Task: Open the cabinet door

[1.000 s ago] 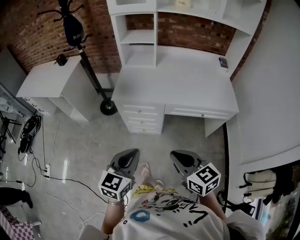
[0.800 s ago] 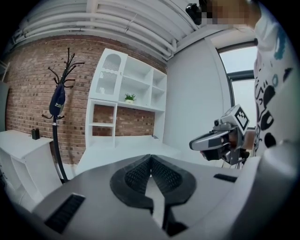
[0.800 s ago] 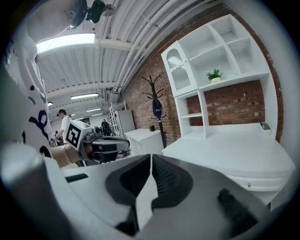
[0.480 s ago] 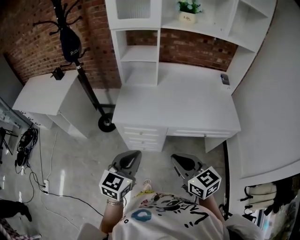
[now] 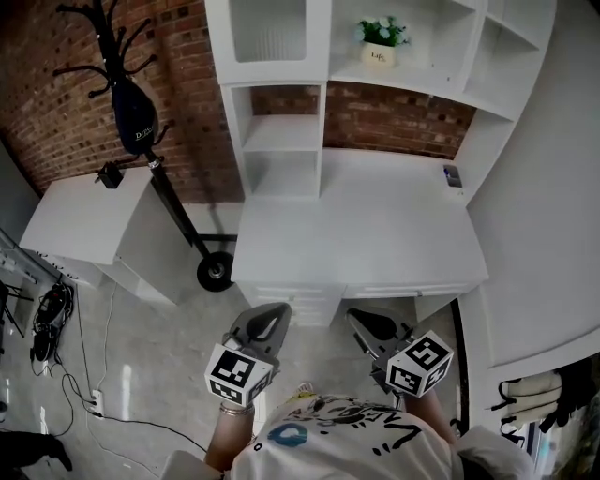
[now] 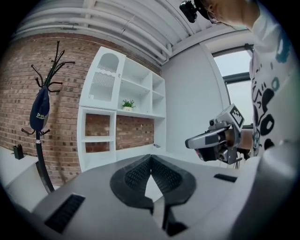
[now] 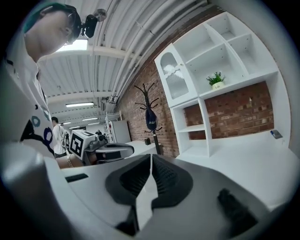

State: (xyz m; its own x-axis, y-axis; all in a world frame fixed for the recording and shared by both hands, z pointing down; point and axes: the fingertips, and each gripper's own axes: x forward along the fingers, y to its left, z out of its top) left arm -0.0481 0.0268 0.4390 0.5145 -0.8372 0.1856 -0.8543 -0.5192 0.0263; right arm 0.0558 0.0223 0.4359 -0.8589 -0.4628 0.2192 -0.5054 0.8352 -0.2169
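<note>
The white desk carries a hutch, and its cabinet door, with a ribbed arched panel, is closed at the hutch's upper left. The left gripper view has that door high at the left; in the right gripper view the door is above centre. My left gripper is shut and empty, level in front of the desk's near edge. My right gripper hangs beside it, also shut with nothing in it. Both are far below the door. Each gripper view has its jaw tips meeting: left gripper, right gripper.
A black coat stand with a dark bag stands left of the desk, beside a low white cabinet. A potted plant sits on a hutch shelf. A small dark object lies at the desk's back right. Cables trail on the floor.
Both grippers have come forward together towards the desk, staying shut. The desk's front edge is now just ahead of them, and more of the hutch shows at the top.
</note>
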